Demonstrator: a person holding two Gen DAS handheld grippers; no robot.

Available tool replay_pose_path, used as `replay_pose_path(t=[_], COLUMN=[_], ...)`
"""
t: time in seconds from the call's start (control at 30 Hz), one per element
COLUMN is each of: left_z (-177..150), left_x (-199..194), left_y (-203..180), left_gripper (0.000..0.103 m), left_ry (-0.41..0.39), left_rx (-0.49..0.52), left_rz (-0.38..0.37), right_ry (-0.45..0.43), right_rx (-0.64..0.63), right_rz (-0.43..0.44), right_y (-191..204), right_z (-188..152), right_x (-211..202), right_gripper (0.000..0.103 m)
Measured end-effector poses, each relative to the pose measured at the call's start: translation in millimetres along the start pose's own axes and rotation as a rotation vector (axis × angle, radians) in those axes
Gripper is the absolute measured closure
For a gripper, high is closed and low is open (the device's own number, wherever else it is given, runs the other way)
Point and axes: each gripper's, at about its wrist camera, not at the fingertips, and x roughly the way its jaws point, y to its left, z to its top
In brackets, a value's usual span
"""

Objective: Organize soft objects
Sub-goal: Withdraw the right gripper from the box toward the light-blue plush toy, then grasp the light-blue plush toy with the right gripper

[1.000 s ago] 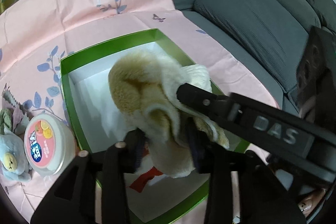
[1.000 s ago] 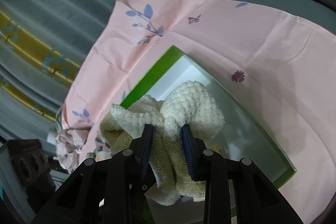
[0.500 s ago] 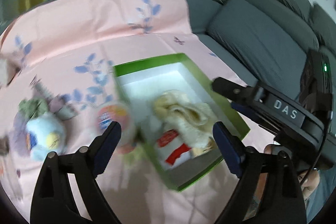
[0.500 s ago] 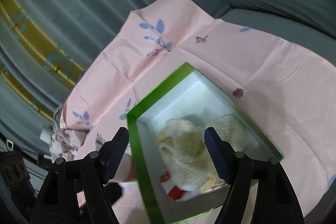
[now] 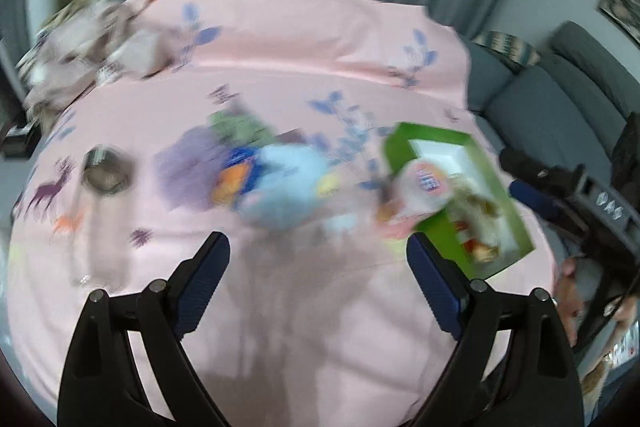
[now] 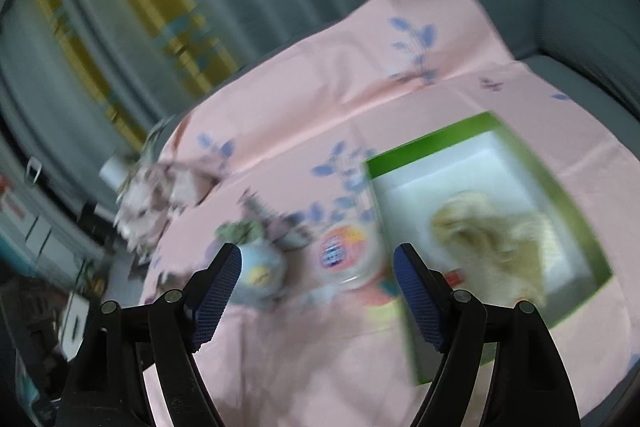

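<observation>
A cream fluffy towel (image 6: 496, 231) lies loose inside the green box (image 6: 440, 143) with white walls, on the pink cloth. My right gripper (image 6: 318, 259) hangs above the cloth left of the box, its jaws opening with nothing between them. My left gripper (image 5: 316, 247) is open and empty over bare pink cloth. From the left wrist view the green box (image 5: 460, 147) sits far right with the towel (image 5: 476, 211) in it. A pale blue plush (image 5: 288, 183) lies ahead, and the other gripper (image 5: 576, 203) shows at the right edge. The blue plush (image 6: 260, 271) sits by my right gripper's left finger. Both views are blurred.
A round pink-lidded tub (image 6: 344, 255) stands against the box's left side. A green plush (image 6: 240, 231) and purple item (image 5: 188, 175) lie near the blue plush. A metal cup (image 5: 106, 175) stands left, a crumpled pinkish cloth (image 5: 92, 39) far left. Grey sofa (image 5: 560, 99) lies right, curtains behind.
Both grippers let go of the cream towel, which dropped into the green box. Both opened wide, rose and swung left, away from the box.
</observation>
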Motion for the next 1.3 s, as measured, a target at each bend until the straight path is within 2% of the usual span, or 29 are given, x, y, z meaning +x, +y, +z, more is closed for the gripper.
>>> replay_pose_path(t=[0.2, 0.27, 0.37, 0.47, 0.67, 0.7, 0.73, 0.8, 0.87, 1.0, 1.13, 1.3], left_z=[-28, -35, -39, -38, -34, -33, -32, -31, -32, -31, -30, -31], left_x=[17, 27, 35, 36, 38, 38, 38, 37, 37, 38, 34, 28], left_y=[64, 77, 90, 94, 104, 104, 105, 106, 107, 107, 104, 110], left_gripper=[0.013, 0.013, 0.013, 0.013, 0.013, 0.013, 0.013, 0.013, 0.013, 0.013, 0.013, 0.013], left_ry=[0.039, 0.061, 0.103, 0.102, 0.096, 0.089, 0.084, 0.081, 0.083, 0.09, 0.075, 0.08], left_rx=[-0.167, -0.204, -0.247, -0.271, -0.287, -0.29, -0.288, -0.286, -0.291, -0.301, -0.29, -0.313], left_rz=[0.097, 0.112, 0.096, 0.074, 0.092, 0.094, 0.097, 0.096, 0.091, 0.045, 0.036, -0.037], right_ry=[0.062, 0.114, 0.171, 0.181, 0.221, 0.231, 0.237, 0.234, 0.213, 0.179, 0.201, 0.325], right_rx=[-0.106, -0.147, -0.153, -0.168, -0.188, -0.206, -0.224, -0.247, -0.255, -0.286, -0.294, -0.222], right_rz=[0.042, 0.035, -0.025, -0.098, -0.221, -0.247, -0.269, -0.302, -0.337, -0.306, -0.249, -0.068], right_y=[55, 70, 82, 86, 100, 103, 105, 109, 110, 112, 109, 98], right_z=[-22, -33, -43, -46, -44, -45, -45, -46, -49, -55, -60, -71], right_x=[42, 65, 99, 123, 164, 172, 178, 188, 193, 184, 161, 133], right_gripper=[0.023, 0.023, 0.023, 0.023, 0.024, 0.025, 0.032, 0.04, 0.042, 0.046, 0.046, 0.046])
